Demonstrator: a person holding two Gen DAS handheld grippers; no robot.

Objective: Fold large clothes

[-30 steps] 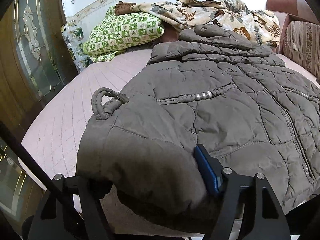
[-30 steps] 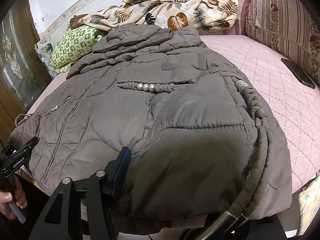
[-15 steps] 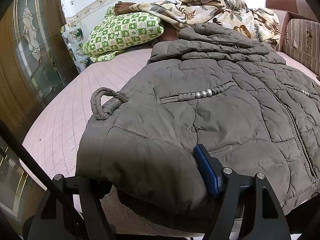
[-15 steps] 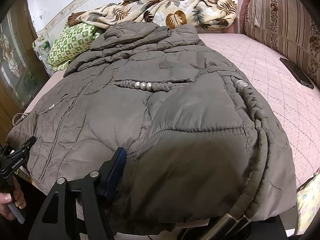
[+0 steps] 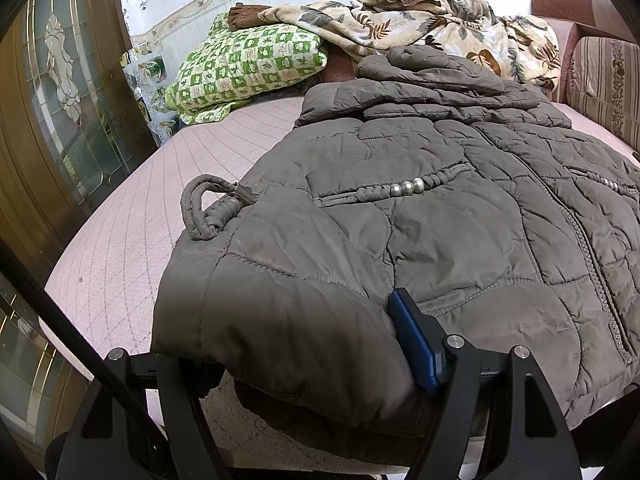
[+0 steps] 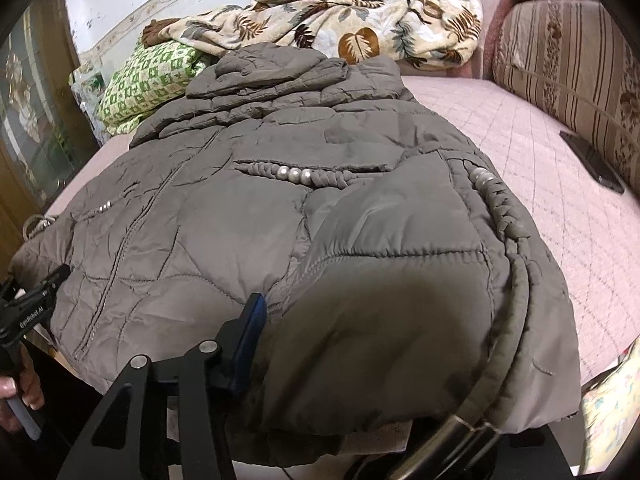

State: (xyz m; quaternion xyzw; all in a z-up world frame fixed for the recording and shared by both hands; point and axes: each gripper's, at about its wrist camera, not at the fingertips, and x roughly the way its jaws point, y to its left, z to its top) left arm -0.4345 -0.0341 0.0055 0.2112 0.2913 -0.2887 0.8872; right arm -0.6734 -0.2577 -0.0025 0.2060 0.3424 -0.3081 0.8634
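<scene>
Pink quilted bed (image 5: 132, 216) fills both views, wooden glazed door (image 5: 60, 92) along its left edge. Grey quilted jacket (image 5: 460, 216) spread front-up across bed, hood end toward far wall, hem at near edge, overhanging slightly. Floral blanket (image 6: 360, 20) heaped at far end, touching hood. Green checked pillow (image 5: 248, 64) beside it on the left, partly under blanket. Striped cushion (image 6: 568, 60) along right side of bed. Dark phone (image 6: 592, 160) flat on bed just beside cushion, well apart from jacket.

Left gripper (image 5: 312, 364) at near-left hem corner: thick fold of jacket bunched between the fingers, blue pad (image 5: 416, 344) pressed against fabric, other finger hidden below the fold. Spread wide around the fold; clamped or not, cannot tell. Right gripper (image 6: 360, 364) at near-right hem corner, same picture: blue pad (image 6: 250, 340) against fabric, opposite finger buried under jacket and drawcord, grip likewise unclear.

Looped drawcord (image 5: 208, 212) lies on bed off jacket's left edge. Braided pocket trim with three pearl beads (image 5: 408, 188) mid-panel. Zipper (image 5: 588, 248) runs hem to collar.
</scene>
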